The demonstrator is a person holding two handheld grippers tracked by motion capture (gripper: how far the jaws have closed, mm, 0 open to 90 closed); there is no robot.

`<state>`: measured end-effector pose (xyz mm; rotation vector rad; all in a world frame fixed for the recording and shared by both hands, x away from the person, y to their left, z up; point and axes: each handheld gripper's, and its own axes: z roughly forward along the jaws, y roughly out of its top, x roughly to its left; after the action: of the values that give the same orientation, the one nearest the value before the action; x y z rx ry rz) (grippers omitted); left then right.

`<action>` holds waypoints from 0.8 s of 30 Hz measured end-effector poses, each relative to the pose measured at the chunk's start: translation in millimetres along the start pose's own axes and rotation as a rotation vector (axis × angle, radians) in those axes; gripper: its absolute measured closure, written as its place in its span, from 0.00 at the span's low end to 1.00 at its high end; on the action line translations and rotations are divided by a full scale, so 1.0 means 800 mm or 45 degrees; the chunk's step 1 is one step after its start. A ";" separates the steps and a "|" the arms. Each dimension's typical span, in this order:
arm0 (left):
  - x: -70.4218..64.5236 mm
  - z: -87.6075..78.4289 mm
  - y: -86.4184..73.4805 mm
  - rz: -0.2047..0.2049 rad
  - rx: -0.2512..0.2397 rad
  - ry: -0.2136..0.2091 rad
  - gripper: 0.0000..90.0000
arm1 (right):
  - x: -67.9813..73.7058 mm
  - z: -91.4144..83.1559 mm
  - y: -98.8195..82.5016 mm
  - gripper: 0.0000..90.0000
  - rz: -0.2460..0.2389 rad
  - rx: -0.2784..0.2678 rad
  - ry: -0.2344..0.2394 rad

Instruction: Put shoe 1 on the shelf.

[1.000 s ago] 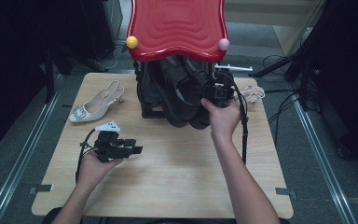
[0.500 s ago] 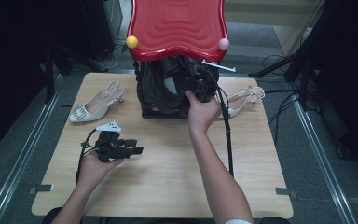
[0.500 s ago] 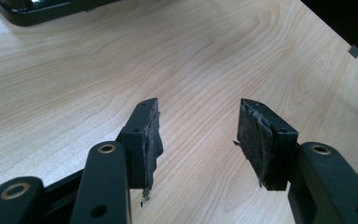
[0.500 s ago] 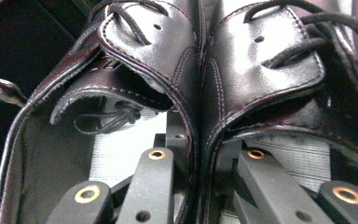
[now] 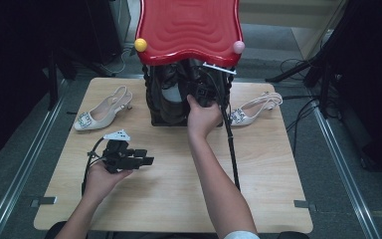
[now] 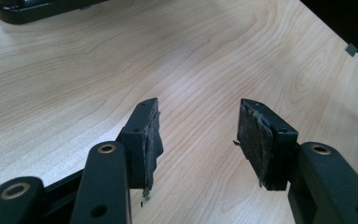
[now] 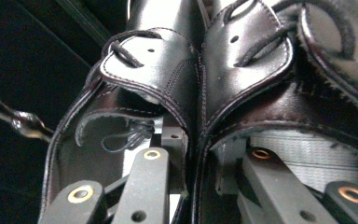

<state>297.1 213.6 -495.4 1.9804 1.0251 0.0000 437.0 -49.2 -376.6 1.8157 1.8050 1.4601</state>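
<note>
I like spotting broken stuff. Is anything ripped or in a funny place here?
Yes. The grey pads on the left gripper look torn and frayed at their edges. Also, the two pale heeled shoes lie apart, one on each side of the red-topped rack.

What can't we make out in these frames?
- Right gripper, high view: fingertips hidden among the black boots under the red shelf top.
- Right gripper view: pads hidden behind the boots' adjoining leather edges; grip unclear.
- White shoe, high view: toe hidden behind hand and cable.
</note>
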 end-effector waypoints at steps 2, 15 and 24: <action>0.000 0.000 0.000 0.000 -0.004 0.000 0.54 | -0.006 0.000 0.004 0.89 -0.044 -0.055 0.078; 0.000 0.002 0.000 -0.002 0.002 -0.011 0.54 | 0.006 0.006 -0.005 0.86 -0.004 -0.096 0.016; 0.000 0.003 0.000 0.001 0.003 -0.008 0.54 | 0.016 0.015 -0.018 0.79 -0.086 -0.079 0.011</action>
<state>297.9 212.1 -496.6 1.9818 1.0213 -0.0069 433.1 -28.9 -386.7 1.7049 1.7864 1.4846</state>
